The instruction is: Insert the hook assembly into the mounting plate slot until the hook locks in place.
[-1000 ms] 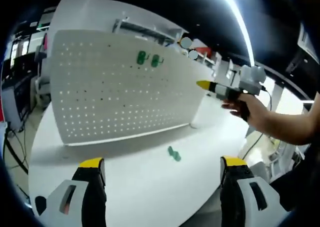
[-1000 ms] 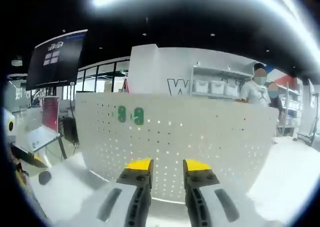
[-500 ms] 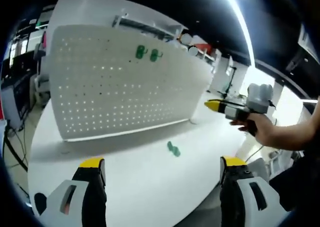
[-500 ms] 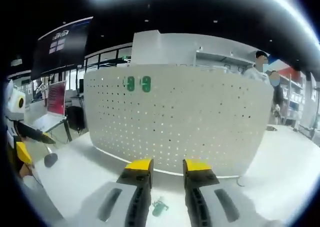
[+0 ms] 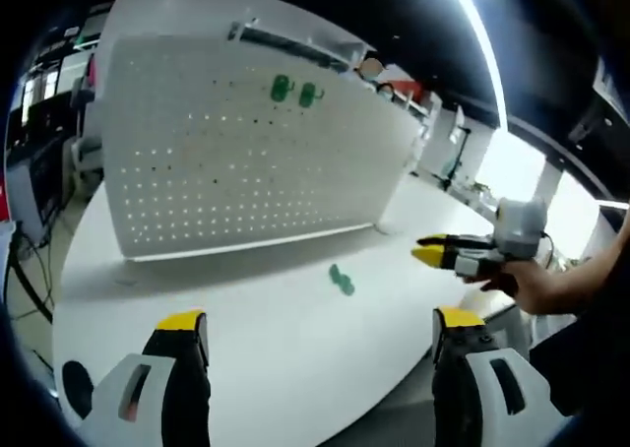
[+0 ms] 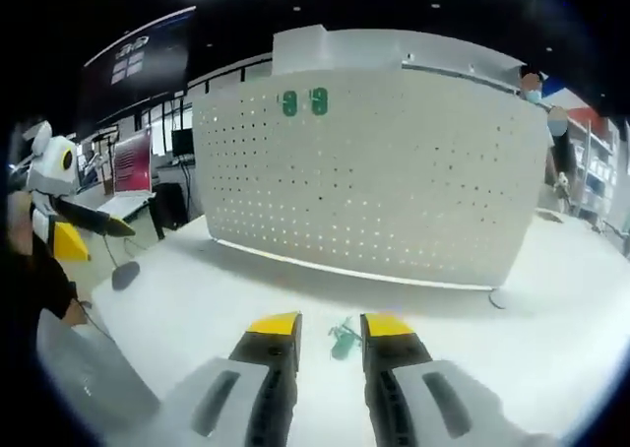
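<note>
The white pegboard mounting plate (image 5: 236, 161) (image 6: 374, 171) stands upright on the white table (image 5: 276, 358) (image 6: 197, 299). Two green hooks (image 5: 295, 91) (image 6: 303, 101) hang side by side near its top edge. A loose green hook assembly (image 5: 342, 279) (image 6: 344, 339) lies on the table in front of the plate. My left gripper (image 5: 321, 321) is wide open and empty, well short of the loose hook. My right gripper (image 6: 331, 326) is open with a narrow gap, low over the table, and the loose hook shows just beyond its tips. The right gripper (image 5: 433, 249) also comes in from the right, held by a hand (image 5: 532, 285).
The round table edge (image 5: 413, 398) curves close to me. My left gripper (image 6: 74, 232) is at the far left of the right gripper view, near a dark round object (image 6: 125, 275) on the table. Monitors (image 6: 128, 161) and shelves stand behind the plate.
The right gripper has come down and forward toward the table, and the loose hook now lies just ahead of its tips. The left gripper has hardly moved.
</note>
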Available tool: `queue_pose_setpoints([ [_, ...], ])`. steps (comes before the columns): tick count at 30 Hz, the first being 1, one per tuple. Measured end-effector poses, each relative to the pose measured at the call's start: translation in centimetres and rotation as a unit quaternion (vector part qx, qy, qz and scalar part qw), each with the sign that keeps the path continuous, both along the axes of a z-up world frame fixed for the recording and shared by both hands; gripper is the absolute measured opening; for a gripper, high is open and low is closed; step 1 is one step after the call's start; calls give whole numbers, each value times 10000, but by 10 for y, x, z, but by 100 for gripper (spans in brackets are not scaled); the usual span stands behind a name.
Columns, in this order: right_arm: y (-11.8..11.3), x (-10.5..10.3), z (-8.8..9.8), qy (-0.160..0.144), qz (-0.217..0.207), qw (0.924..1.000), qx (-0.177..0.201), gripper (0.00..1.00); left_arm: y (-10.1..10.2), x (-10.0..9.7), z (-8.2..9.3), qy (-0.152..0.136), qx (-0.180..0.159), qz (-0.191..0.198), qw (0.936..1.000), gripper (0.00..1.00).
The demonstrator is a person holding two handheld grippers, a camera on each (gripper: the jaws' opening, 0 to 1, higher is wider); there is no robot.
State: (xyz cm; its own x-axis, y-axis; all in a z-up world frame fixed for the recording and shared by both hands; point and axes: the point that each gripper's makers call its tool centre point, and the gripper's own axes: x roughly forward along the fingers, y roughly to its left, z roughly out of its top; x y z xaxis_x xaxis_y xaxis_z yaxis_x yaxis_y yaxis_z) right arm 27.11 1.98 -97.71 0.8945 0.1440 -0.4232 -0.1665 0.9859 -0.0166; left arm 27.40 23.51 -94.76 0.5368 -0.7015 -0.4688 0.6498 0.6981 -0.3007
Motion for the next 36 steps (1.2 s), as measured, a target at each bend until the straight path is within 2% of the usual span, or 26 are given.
queue_pose_setpoints([
  [9,-3,-20,-21,285,158,9995,-57,21,-4,-10,-15,184,105,-59,9998,95],
  [15,-4,-23,-35,508,330,9982,-48,21,-6,-17,-22,308,136,-54,9994,95],
  [26,-4,-1,-64,801,754,9938,-137,18,-3,-21,-38,562,234,-7,9981,94],
  [29,-10,9,-74,918,789,9925,-182,18,-4,-19,-42,608,241,-2,9979,94],
  [36,-14,36,-86,994,872,9908,-282,17,-6,-12,-48,695,258,-7,9972,94],
])
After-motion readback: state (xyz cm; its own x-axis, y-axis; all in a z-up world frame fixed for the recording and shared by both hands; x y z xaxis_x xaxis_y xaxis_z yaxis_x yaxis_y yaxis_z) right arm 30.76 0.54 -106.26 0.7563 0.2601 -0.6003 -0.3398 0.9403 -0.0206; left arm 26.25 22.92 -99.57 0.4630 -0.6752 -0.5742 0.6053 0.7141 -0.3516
